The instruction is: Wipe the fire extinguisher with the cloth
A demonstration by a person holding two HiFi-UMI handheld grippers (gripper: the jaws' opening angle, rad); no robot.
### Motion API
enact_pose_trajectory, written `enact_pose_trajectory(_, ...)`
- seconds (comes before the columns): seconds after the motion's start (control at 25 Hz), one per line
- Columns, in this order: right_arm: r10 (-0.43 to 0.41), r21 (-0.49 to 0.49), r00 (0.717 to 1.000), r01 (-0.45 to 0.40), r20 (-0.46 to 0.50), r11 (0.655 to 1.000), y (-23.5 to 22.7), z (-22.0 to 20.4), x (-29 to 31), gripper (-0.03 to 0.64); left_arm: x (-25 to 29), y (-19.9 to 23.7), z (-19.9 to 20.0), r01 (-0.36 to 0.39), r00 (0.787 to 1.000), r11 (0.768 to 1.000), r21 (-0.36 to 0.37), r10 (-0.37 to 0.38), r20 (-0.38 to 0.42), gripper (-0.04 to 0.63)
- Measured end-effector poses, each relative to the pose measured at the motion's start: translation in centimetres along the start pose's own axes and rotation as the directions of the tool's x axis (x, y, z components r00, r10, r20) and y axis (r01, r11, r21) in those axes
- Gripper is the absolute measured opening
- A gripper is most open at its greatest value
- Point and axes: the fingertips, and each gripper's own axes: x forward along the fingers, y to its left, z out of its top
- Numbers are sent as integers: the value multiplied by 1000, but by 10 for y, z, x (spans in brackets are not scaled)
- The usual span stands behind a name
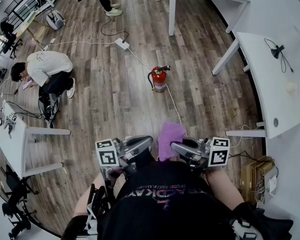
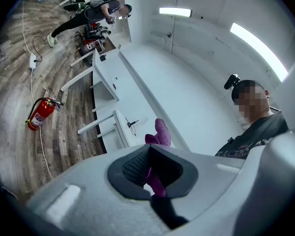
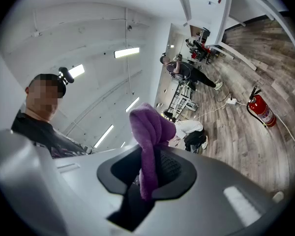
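A plank floor (image 1: 115, 99) fills most of my head view. A white table (image 1: 270, 79) runs along the right edge, and a person (image 1: 47, 69) crouches at the upper left. The red fire extinguisher (image 1: 159, 79) stands upright on the floor just above centre, well apart from both claws. Low in the frame the purple cloth (image 1: 169, 136) sits between them. My right claw (image 3: 150, 173) is clamped on a thick fold of it. My left claw (image 2: 148, 173) is closed tight, pinching a thin edge.
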Motion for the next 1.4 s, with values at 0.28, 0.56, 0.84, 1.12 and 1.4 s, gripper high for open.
enact_pose_trajectory(0.28,1,-3,1000,-1,4,1000,0,1,-2,71,2,0,-1,0,1000,1000,3,0,-5,0)
enact_pose_trajectory(0.56,10,-14,1000,-10,2,1000,3,-1,-4,71,1,-2,-5,-3,1000,1000,7,3,1,0)
enact_pose_trajectory(0.84,6,-30,999,-5,32,1000,5,10,-6,75,-4,-6,1,-10,1000,1000,22,9,17,0)
enact_pose_trajectory(1.12,-39,-73,998,43,49,996,4,21,-5,75,-8,-13,13,-23,1000,999,48,23,15,0)
enact_pose_trajectory(1.4,-122,-90,991,126,53,988,-14,28,2,75,-13,4,29,-25,1000,999,33,24,17,0)
